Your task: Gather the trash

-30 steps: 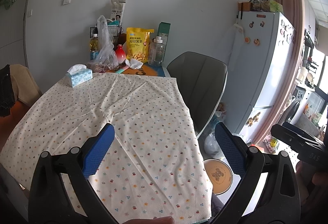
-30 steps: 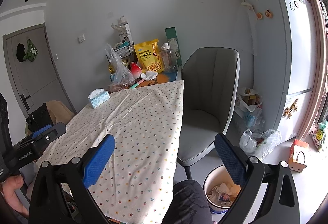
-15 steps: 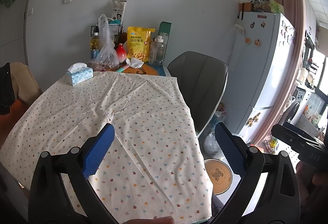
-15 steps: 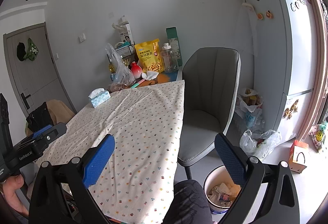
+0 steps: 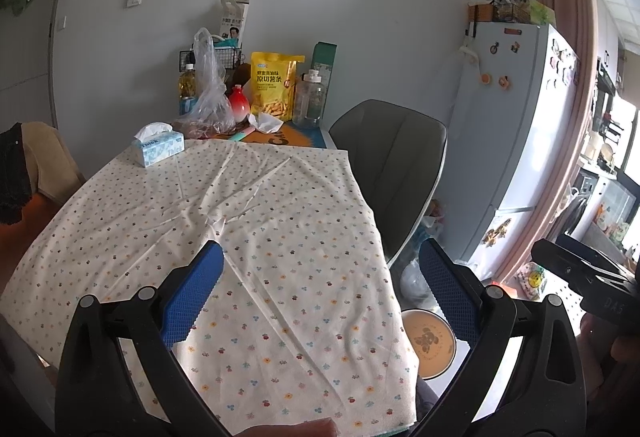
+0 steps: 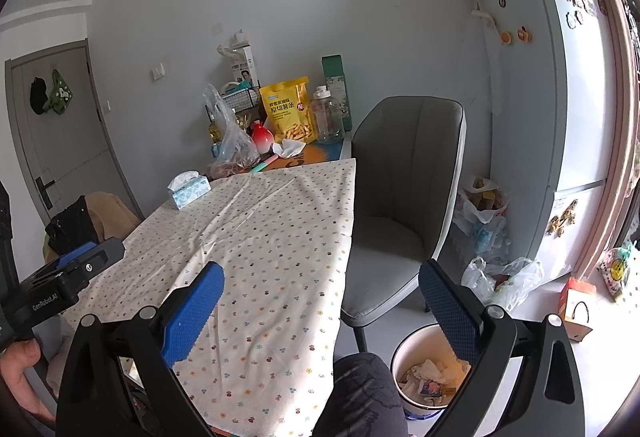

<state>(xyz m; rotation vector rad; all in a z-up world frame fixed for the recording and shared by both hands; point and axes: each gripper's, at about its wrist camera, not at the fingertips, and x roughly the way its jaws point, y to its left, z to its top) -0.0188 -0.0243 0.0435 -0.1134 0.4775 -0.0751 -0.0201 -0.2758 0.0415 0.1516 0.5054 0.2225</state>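
Grey walls enclose a small dining corner, where a surface [image 5: 224,221] covered by a wrinkled cloth printed with tiny flowers runs back to the wall. At its far end stand a blue tissue box [image 5: 158,149], a clear plastic bag [image 5: 208,93], a red-and-white vase [image 5: 239,104], a yellow snack pouch [image 5: 275,85] and a clear jug [image 5: 308,101]. A crumpled white tissue [image 5: 265,123] lies just in front of the pouch, beside the vase; it sits on the orange mat beyond the cloth's far edge. A grey upholstered chair [image 6: 404,193] stands along the right side of the surface, with a tall white fridge [image 6: 560,85] past it, and plastic bags [image 6: 500,277] sit on the floor between the two. A white trash bin [image 6: 404,357] rests on the floor below the surface's near right corner, with paper scraps and wrappers inside. The left gripper [image 5: 320,293] hangs above the near part of the cloth, its blue-padded fingers [image 5: 196,293] spread wide and grasping nothing. The right gripper [image 6: 320,295] is held off the surface's right edge, above the chair seat and the bin, its fingers [image 6: 448,309] likewise parted and empty. Both grippers are well apart from the crumpled tissue at the far end.
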